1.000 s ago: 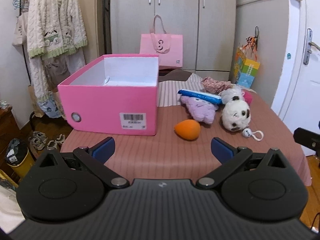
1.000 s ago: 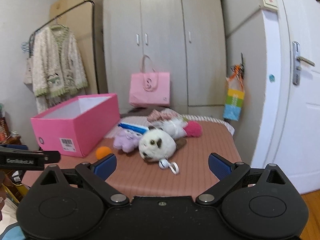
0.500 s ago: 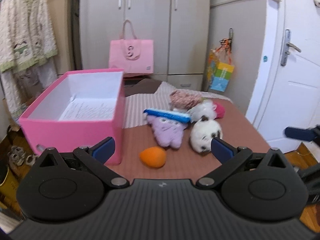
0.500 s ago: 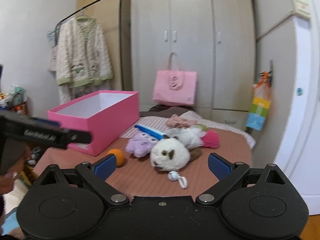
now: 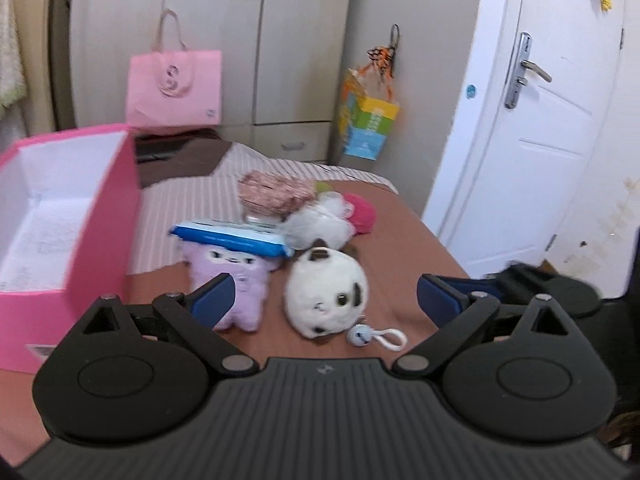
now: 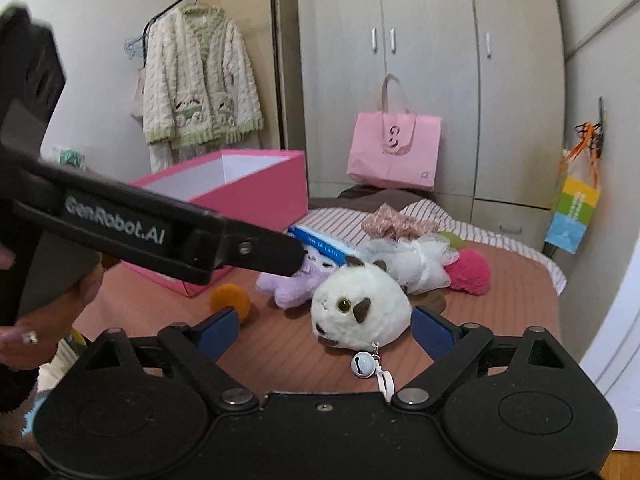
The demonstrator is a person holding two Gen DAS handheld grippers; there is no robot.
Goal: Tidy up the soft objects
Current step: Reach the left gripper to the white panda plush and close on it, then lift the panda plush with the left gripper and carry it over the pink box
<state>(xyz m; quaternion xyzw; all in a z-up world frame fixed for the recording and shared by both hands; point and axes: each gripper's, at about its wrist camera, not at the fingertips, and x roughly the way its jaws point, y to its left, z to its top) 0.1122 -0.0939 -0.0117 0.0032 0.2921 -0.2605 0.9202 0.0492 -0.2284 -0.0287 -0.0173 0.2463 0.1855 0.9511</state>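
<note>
The white cat plush [image 6: 362, 306] lies on the table dead ahead of the right gripper [image 6: 325, 330] — nearer it than the left gripper [image 5: 325, 298], which faces the purple plush [image 5: 232, 280]. Both grippers' jaws are wide, just closing, gripping nothing. The pink box [image 6: 256, 192] sits off to the left.

"GenRobot.AI" stands in white on the left gripper [image 6: 304, 258] finger's side.

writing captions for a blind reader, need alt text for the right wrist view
The right gripper, jaws wide but closing, frames a white cat plush on a brown tablecloth. The left gripper reaches toward a purple plush, with a pink box behind.
</note>
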